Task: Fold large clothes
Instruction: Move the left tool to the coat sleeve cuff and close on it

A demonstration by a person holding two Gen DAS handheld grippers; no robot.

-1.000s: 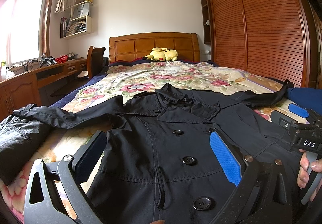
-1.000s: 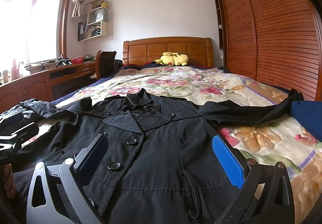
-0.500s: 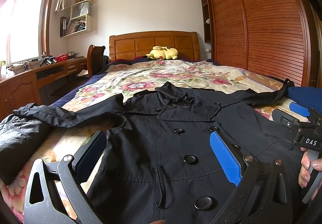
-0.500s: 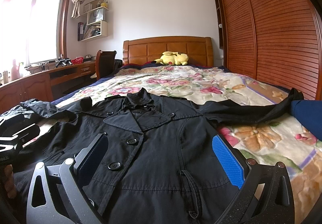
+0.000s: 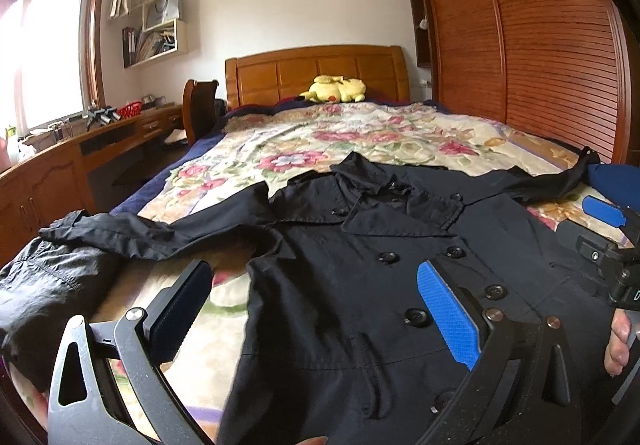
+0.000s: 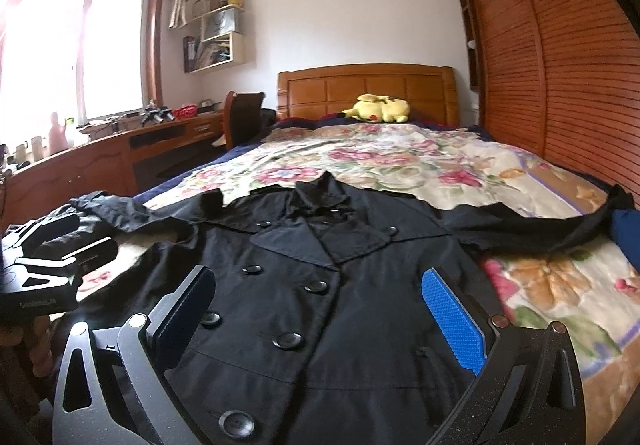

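Nothing much has shifted: coat (image 5: 360,285) lies flat on bed (image 5: 360,133), left gripper (image 5: 312,309) and right gripper (image 6: 320,313) still spread, folding unstarted.

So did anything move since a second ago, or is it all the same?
Almost nothing moved. The left gripper shifted a touch, so the black coat sits slightly differently in its view. The right gripper stayed put. Both are open and empty, hovering over the coat; nothing was grabbed or let go. The coat lies flat, sleeves spread on the flowery bed, as before.
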